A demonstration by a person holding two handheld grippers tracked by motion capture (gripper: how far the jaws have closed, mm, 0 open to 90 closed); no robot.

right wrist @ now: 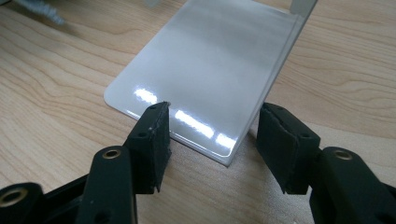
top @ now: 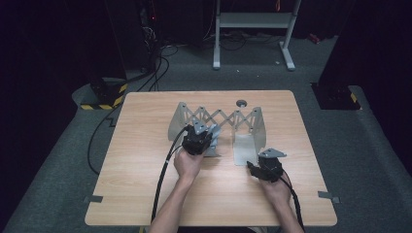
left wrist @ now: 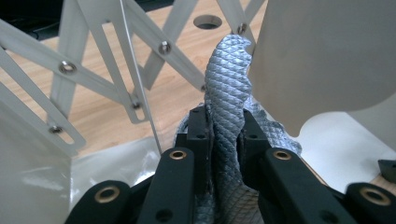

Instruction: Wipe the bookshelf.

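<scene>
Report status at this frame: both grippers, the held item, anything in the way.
Left gripper shut on grey quilted cloth, inside the grey metal scissor-lattice rack. Right gripper open, jaws straddling rack's glossy flat foot plate. Rack's upright end panel close beside cloth.

**Lit tabletop, dark room, glare on the metal**

From my seat the high view shows a bright wooden table [top: 145, 160] in a pool of overhead light, with the floor and room beyond falling to near black. That picture is soft and low in detail. In the right gripper view I get sharp white glare patches on the rack's flat metal foot [right wrist: 205, 79], and the far corner is blurred. In the left gripper view the grey textured cloth [left wrist: 229, 93] is crisp, the near black jaws slightly soft.
</scene>
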